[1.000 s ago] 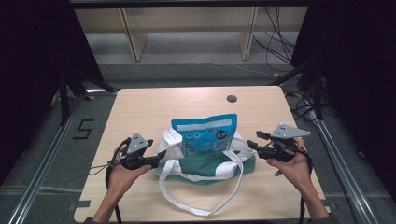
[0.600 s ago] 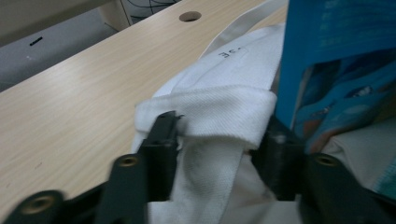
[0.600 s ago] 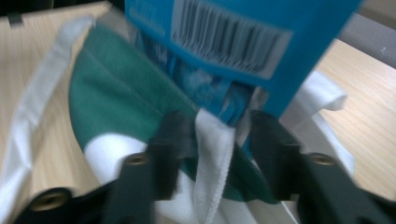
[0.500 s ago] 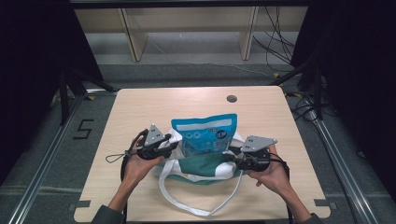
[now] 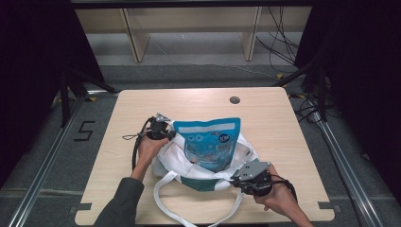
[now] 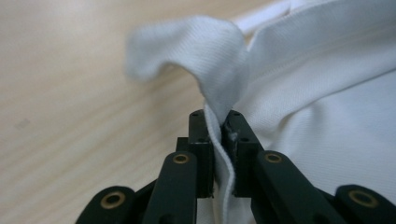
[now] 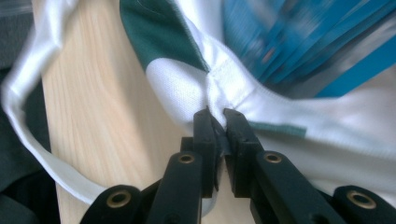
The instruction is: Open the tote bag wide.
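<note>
On the wooden table [image 5: 142, 113], near its front half, a white-and-green cloth bag [image 5: 208, 177] lies slumped with its mouth facing away from the person. A blue pouch [image 5: 208, 142] stands in that mouth, leaning back, most of it above the cloth. 2 white straps [image 5: 165, 201] trail from the bag toward the table's near edge.

Left gripper [image 5: 163, 134]: at the bag's left rim, just beside the pouch's upper left corner. Jaws have just been closing; in the left gripper view they [image 6: 217, 135] pinch a fold of white bag fabric [image 6: 299, 79], hem running down between the pads, cloth bunched above the tips.

Right gripper [image 5: 239, 178]: at the bag's near right edge, grey plate on top, hand behind it. Jaws have just been closing here too; the right gripper view shows them [image 7: 218, 128] nipped together on the stitched white hem, where a green panel [image 7: 154, 32] meets white. Blurred blue pouch [image 7: 299, 42] sits just behind that rim.

Both grips sit on cloth only; neither touches the pouch.
</note>
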